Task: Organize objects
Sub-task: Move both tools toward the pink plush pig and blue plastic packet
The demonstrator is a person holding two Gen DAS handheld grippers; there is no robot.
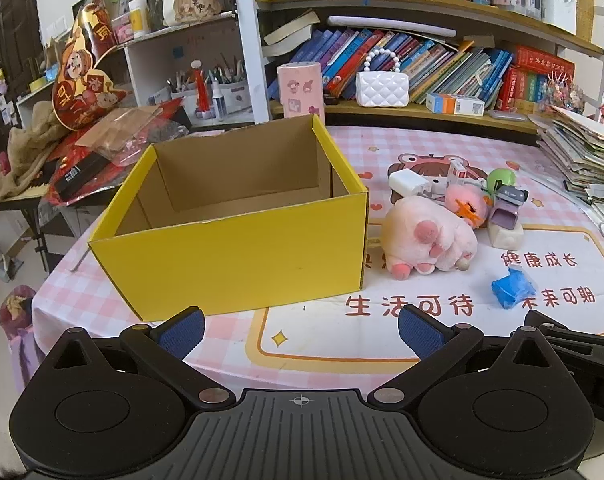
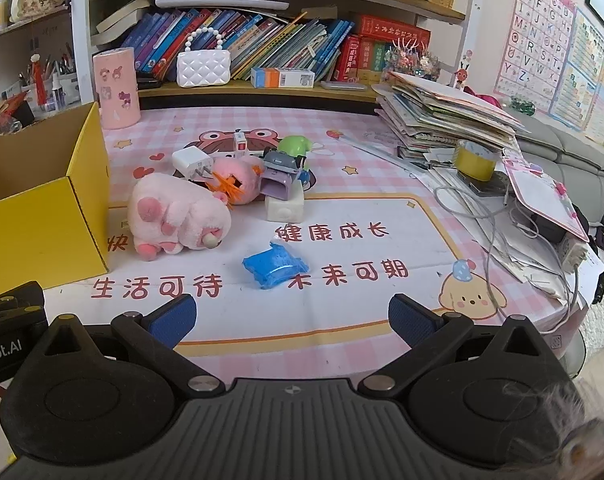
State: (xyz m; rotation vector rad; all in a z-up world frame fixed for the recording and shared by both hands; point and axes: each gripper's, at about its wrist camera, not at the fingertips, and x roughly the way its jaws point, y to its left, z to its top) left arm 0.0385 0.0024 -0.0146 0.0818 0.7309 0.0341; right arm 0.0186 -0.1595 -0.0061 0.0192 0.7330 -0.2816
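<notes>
Both of your grippers hang empty at the near edge of the table, jaws spread wide: the left gripper (image 1: 301,330) faces the yellow box (image 1: 237,216), the right gripper (image 2: 291,318) faces the loose pile.

The box stands open and looks empty, at about 11 o'clock from your left jaws and near them. From the right wrist view it sits at 9 o'clock, its side wall just beside the pink paw plush (image 2: 177,216).

Nearest your right jaws is the blue packet (image 2: 275,266), at 12 o'clock, lying flat on the pink checked mat (image 2: 382,184) with nothing touching it. It looks light, soft and crinkly, so it will likely squash and may slip; pinch it across the middle bulge, not the thin sealed edge.

The paw plush lies at 11 o'clock, further off. It should be light and squashy, and too broad for one bite across the body; take it by the toe end or a fold.

Behind it, at 12 o'clock, a tight cluster: a round pink plush (image 2: 237,180), a white charger (image 2: 191,164), a purple-grey toy (image 2: 281,174) resting on a white block (image 2: 284,208), and a green toy (image 2: 293,146). The hard ones look smooth and stiff; grip their flat sides, and lift the stacked toy first so it does not topple.
</notes>
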